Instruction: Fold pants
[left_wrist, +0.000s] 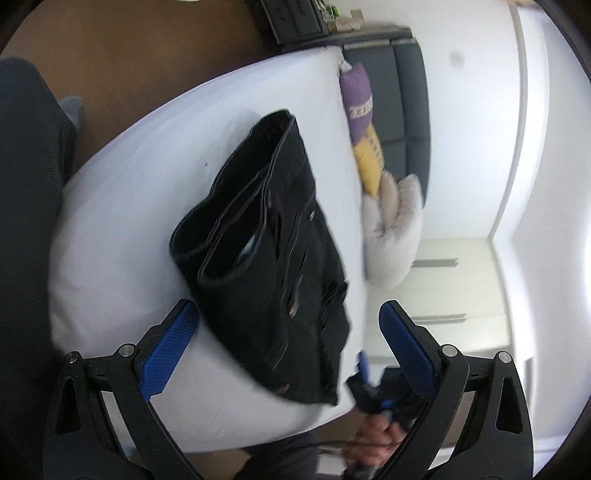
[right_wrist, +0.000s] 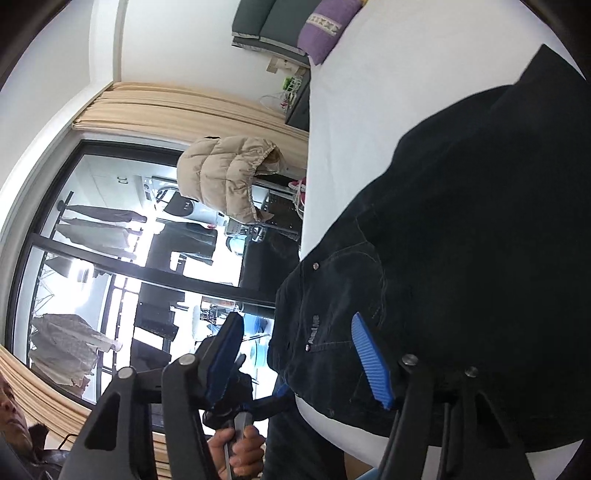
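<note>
Black pants (left_wrist: 273, 254) lie folded into a compact bundle on a white bed (left_wrist: 147, 192), leg cuffs stacked toward the far end. My left gripper (left_wrist: 286, 328) is open and empty, held just above the near end of the bundle. The other gripper shows small at the lower right of the left wrist view (left_wrist: 369, 384). In the right wrist view the pants (right_wrist: 461, 229) fill the right side over the white bed (right_wrist: 354, 122). My right gripper (right_wrist: 295, 332) is open and empty, its right finger (right_wrist: 369, 358) over the waist end with the pocket rivets.
A purple and yellow pillow (left_wrist: 360, 122) and a pale puffy cushion (left_wrist: 395, 229) lie at the head of the bed by a dark headboard (left_wrist: 406, 110). A beige puffer jacket (right_wrist: 225, 177) hangs beside a large window (right_wrist: 110, 258). Brown floor (left_wrist: 129, 55) lies beyond the bed.
</note>
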